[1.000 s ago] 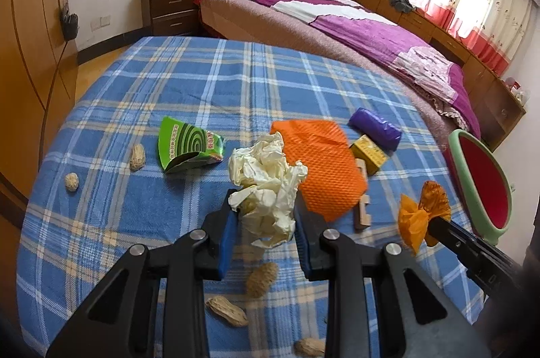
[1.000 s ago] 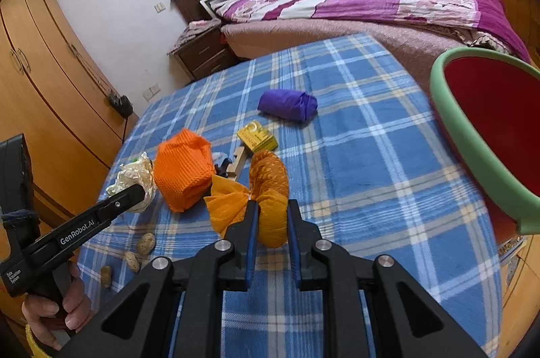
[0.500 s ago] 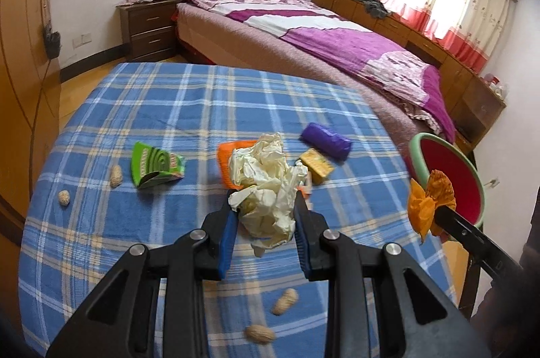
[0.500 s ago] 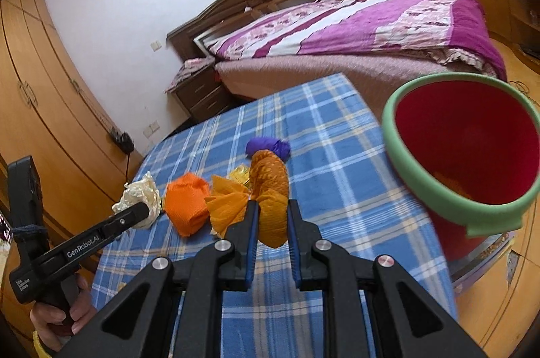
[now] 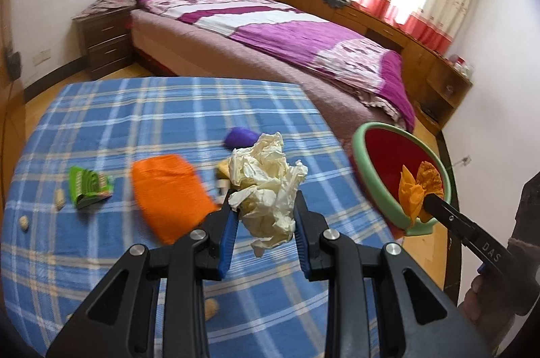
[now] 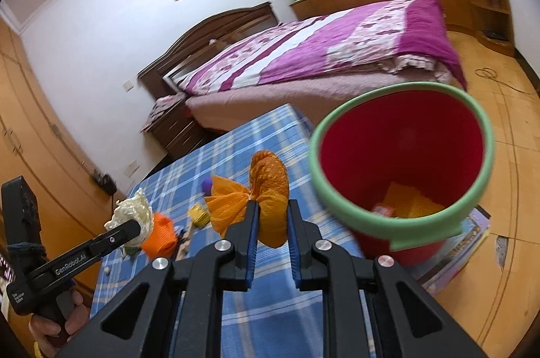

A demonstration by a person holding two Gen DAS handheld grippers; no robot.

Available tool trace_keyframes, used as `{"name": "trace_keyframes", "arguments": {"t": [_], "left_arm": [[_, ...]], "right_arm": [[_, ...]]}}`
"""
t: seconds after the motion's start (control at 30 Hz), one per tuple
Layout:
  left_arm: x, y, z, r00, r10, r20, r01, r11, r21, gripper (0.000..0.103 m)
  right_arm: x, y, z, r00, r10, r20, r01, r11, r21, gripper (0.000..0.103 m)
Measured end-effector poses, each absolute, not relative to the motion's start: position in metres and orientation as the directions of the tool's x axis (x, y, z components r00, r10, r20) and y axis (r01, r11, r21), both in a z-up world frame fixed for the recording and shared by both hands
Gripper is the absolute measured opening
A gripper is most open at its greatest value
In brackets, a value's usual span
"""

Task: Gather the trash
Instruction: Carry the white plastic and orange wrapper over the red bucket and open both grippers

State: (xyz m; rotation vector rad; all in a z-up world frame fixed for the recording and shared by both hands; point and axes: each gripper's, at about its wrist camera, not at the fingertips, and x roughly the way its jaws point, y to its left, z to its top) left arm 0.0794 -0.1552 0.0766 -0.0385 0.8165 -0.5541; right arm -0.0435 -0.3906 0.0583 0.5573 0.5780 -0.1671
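Bin (image 6: 398, 152) right of table (image 6: 236, 152); scraps (image 6: 410, 204) perhaps inside.

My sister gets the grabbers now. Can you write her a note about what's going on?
Left hand-held gripper: shut on the crumpled white paper, held above the table.
Right hand-held gripper: shut on the orange wrapper, near the red bin but not over it.
Done: some orange scraps already lie in the bin.
Left: drop both pieces, then fetch the orange net, green packet, purple bag and peanuts.
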Motion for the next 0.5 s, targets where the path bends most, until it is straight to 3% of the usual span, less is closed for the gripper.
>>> {"name": "trace_keyframes", "arguments": {"t": [0.5], "left_arm": [[0.074,-0.269,0.084,0.464,-0.574,-0.674,0.641,0.743,-0.192,0.031]], "right_arm": [[-0.071,-0.462,0.048,0.803,-0.146,-0.577,0.461,0.766,0.448,0.018]]}}
